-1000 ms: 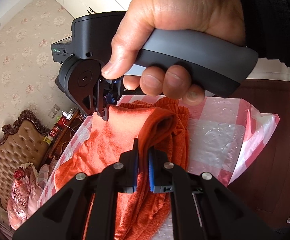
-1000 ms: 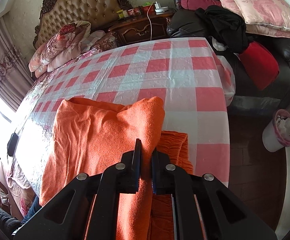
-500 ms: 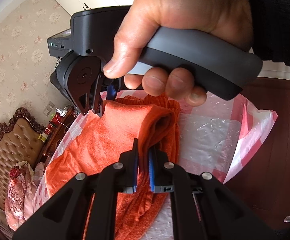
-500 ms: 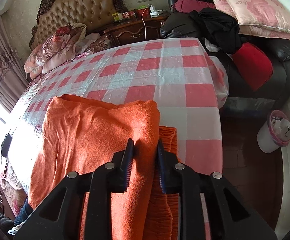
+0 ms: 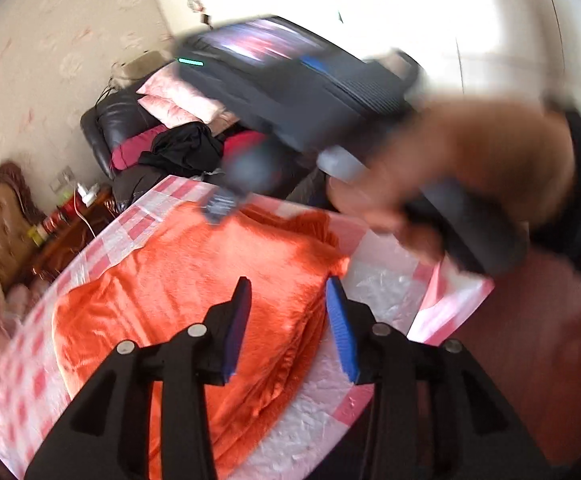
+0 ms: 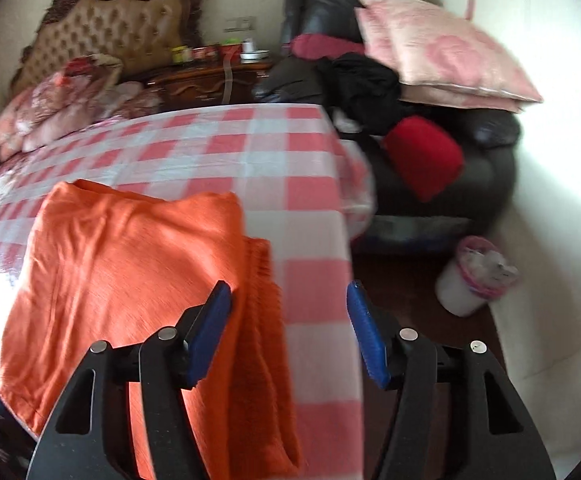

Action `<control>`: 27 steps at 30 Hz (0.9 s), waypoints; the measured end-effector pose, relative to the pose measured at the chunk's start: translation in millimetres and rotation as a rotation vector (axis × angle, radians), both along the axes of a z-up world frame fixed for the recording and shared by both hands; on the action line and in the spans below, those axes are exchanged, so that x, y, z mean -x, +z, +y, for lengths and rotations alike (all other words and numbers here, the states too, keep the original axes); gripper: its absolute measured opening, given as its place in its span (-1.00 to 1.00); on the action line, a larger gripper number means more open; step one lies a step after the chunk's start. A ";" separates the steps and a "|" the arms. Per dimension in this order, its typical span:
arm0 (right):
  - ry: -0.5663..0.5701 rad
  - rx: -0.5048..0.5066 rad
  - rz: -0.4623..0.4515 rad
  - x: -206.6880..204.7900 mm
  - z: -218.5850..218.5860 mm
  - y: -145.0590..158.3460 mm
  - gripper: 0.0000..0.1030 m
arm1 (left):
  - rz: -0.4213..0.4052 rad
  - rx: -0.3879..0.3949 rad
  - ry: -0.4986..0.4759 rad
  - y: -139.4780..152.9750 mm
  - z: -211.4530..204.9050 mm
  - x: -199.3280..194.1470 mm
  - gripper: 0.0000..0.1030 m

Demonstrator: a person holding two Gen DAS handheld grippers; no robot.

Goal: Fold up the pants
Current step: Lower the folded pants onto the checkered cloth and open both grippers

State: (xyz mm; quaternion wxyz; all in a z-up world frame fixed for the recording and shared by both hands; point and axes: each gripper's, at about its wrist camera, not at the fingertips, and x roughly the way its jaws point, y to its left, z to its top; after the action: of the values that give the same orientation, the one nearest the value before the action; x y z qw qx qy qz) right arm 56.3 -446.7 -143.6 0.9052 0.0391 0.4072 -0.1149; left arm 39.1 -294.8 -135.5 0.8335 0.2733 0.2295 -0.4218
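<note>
At the bottom of the left wrist view the left gripper is seen with its jaws opening, a moderate gap between the blue pads, and nothing is clamped. Through that gap, the orange pants are seen lying folded on the red-and-white checked cover; whether the pads brush the cloth cannot be told. In the bottom of the right wrist view the right gripper is likewise caught with jaws opening, set fairly wide, and no fabric is pinched. The orange pants are spread across the lower left of that frame, a ribbed edge peeking out along their right side under the top layer.

Further up in the left wrist view, the right gripper is shown blurred above the far edge of the pants, carried by a person's hand at the right of the frame.

Beyond the checked cover a dark armchair is found at the upper right, piled with pink pillows, black clothing and a red cushion. A lined white bin is set on the floor at the right. A tufted headboard is seen at the upper left.
</note>
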 end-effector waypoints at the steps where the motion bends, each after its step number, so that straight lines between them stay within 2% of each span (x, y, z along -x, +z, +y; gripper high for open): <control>1: -0.027 0.018 0.010 5.1 -0.1 -0.9 0.11 | 0.025 0.033 0.031 7.1 8.1 -7.7 -0.21; 4: -0.083 0.017 -0.008 23.9 -1.5 4.0 0.11 | 0.102 0.112 0.170 24.9 30.4 -50.2 -0.21; 6: -0.061 -0.051 -0.073 39.3 5.7 15.6 0.14 | 0.135 0.144 0.239 33.7 40.5 -82.3 -0.21; 8: -0.015 -0.059 -0.105 46.8 21.6 24.3 0.14 | 0.153 0.151 0.269 40.1 42.4 -114.5 -0.21; 9: 0.007 -0.046 -0.114 48.7 32.7 26.7 0.14 | 0.170 0.152 0.259 40.9 40.2 -127.4 -0.26; 10: 0.026 -0.039 -0.113 48.9 41.2 25.8 0.14 | 0.244 0.170 0.221 39.2 36.6 -144.2 -0.26; 11: 0.043 -0.034 -0.095 47.4 49.4 21.6 0.14 | 0.308 0.176 0.204 37.3 36.0 -159.1 -0.37; 12: 0.053 -0.024 -0.069 45.0 55.5 14.3 0.14 | 0.363 0.151 0.212 28.6 26.6 -177.7 -0.59; 13: 0.056 -0.014 -0.045 44.8 59.5 8.5 0.01 | 0.409 0.120 0.204 20.2 15.9 -190.7 -0.72; 14: 0.054 -0.004 -0.011 43.7 62.4 0.5 -0.21 | 0.444 0.112 0.190 14.0 7.3 -196.1 -0.76; 16: 0.031 -0.026 0.044 43.3 59.5 -17.7 -0.28 | 0.524 0.079 0.166 -3.5 -14.1 -208.6 -0.76; 20: 0.029 -0.025 0.034 52.2 58.5 -25.5 -0.29 | 0.528 -0.012 0.148 -22.0 -48.2 -218.9 -0.77; 22: 0.025 -0.040 0.033 51.1 56.6 -27.1 -0.29 | 0.540 -0.017 0.157 -25.0 -53.9 -228.8 -0.77; 24: 0.025 -0.036 0.035 50.1 56.6 -28.1 -0.29 | 0.587 -0.027 0.146 -28.6 -57.5 -238.0 -0.72; 26: 0.027 -0.022 0.040 50.2 58.9 -28.4 -0.28 | 0.635 0.005 0.137 -22.7 -51.8 -249.1 -0.72; 27: 0.028 -0.008 0.044 50.7 60.7 -28.5 -0.28 | 0.632 0.020 0.142 -16.6 -46.1 -251.6 -0.72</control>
State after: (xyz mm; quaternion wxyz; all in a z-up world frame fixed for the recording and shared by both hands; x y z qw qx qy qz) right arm 5.7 -386.0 -172.1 0.8973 0.0343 0.4282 -0.1017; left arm 290.7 -340.9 -152.2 0.7509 0.1040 0.4912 -0.4290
